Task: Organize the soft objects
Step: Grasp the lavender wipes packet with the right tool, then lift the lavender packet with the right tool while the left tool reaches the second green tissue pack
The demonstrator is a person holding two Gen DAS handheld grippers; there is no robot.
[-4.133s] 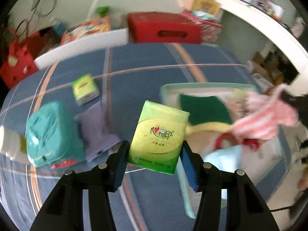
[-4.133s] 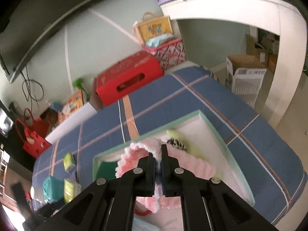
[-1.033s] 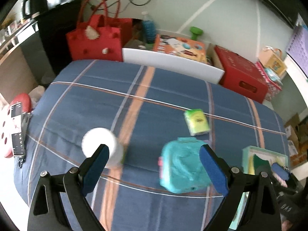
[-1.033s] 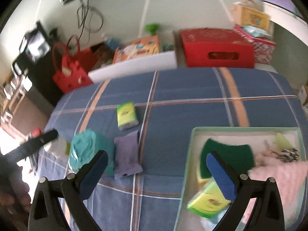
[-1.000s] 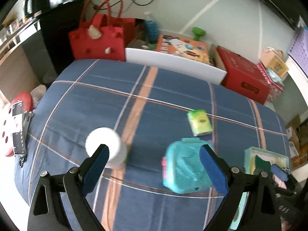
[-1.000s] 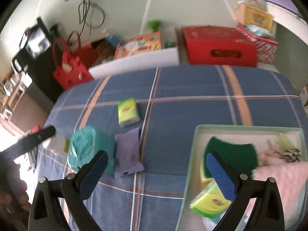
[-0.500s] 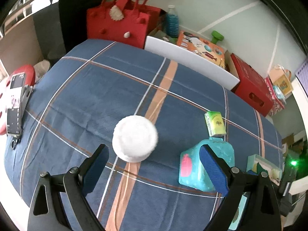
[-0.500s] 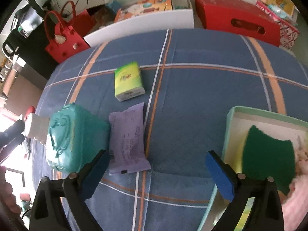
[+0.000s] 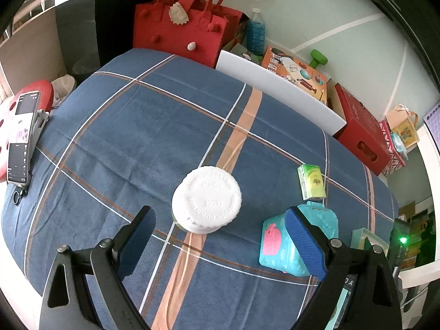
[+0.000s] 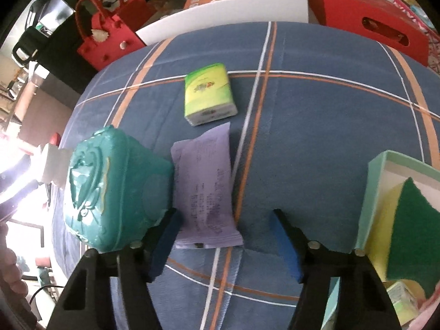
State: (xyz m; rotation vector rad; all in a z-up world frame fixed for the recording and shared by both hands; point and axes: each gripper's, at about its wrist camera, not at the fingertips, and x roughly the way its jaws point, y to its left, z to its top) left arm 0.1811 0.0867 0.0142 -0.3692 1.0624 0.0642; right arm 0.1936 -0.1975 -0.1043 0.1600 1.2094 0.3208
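Observation:
My left gripper (image 9: 220, 239) is open and empty above a white-lidded jar (image 9: 206, 198) on the blue plaid bedcover. A teal box (image 9: 291, 240) and a green tissue pack (image 9: 311, 181) lie to its right. My right gripper (image 10: 225, 243) is open and empty, low over a purple packet (image 10: 205, 187). The teal box (image 10: 110, 184) sits just left of the packet, the green tissue pack (image 10: 209, 95) beyond it. The mint tray (image 10: 375, 192) at right holds a green and yellow sponge (image 10: 412, 225) and another tissue pack (image 10: 404, 299).
A red felt bag (image 9: 181, 27), a white board (image 9: 277, 93) and a red box (image 9: 363, 132) stand beyond the bed's far edge. A phone on a red stool (image 9: 20, 137) is at the left. The bed edge is close below the left gripper.
The left gripper moved over the white jar, which now sits between its fingers' line. The right gripper dropped lower and closer over the purple packet. Both released their earlier loads into the tray.

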